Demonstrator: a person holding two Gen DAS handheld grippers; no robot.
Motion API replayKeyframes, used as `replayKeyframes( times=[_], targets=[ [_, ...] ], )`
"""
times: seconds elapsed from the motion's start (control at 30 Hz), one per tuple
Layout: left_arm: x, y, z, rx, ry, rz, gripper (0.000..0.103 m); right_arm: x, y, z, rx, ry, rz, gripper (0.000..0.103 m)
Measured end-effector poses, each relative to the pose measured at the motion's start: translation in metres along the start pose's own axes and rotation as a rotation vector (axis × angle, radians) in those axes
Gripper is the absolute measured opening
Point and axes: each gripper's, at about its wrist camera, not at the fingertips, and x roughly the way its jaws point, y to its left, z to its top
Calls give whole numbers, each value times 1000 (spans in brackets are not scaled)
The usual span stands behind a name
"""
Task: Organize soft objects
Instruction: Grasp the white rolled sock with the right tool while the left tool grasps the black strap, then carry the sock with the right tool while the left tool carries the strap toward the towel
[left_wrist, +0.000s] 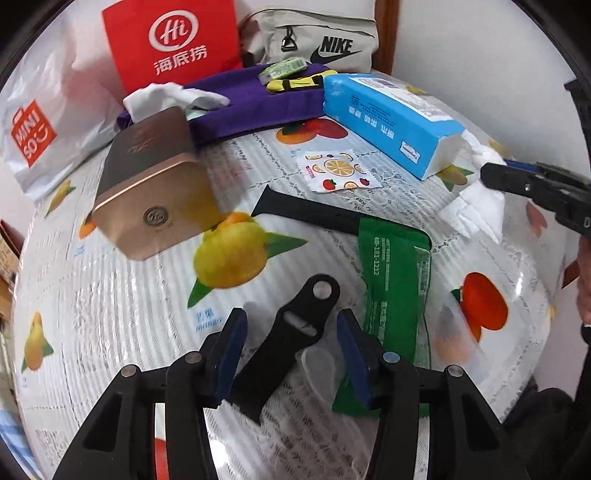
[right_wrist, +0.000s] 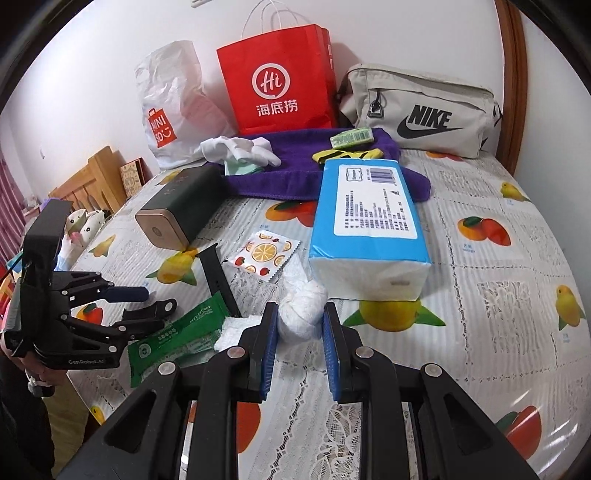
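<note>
The right tongs (right_wrist: 298, 325), parted, straddle a crumpled tissue (right_wrist: 301, 308), probably to pinch it. The left tongs (left_wrist: 288, 354), also released, flank a black strap (left_wrist: 284, 332).

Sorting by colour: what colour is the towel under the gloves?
Purple. The towel shows best in the right wrist view, beneath the white gloves.

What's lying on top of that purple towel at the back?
On the purple towel lie white socks, a small green packet and a yellow-and-black item. The blue tissue pack covers the towel's near right edge, hiding whatever lies there.
</note>
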Motion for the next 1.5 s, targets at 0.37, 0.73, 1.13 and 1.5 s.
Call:
replayKeyframes(
  times=[0.37, 0.73, 1.13, 1.5],
  targets=[
    [-3, 41, -3, -203, -19, 66, 29, -2, -7, -3, 17, -6, 5, 23],
    [-14, 35, -31, -150, -42, 63, 20, 1, -17, -9, 41, 2, 4, 23],
    [-13, 33, -33, -194, -90, 70, 23, 14, -41, -28, 79, 77, -43, 23],
    [-19, 38, -32, -277, -112, 64, 20, 13, -43, -29, 71, 55, -16, 22]
  ],
)
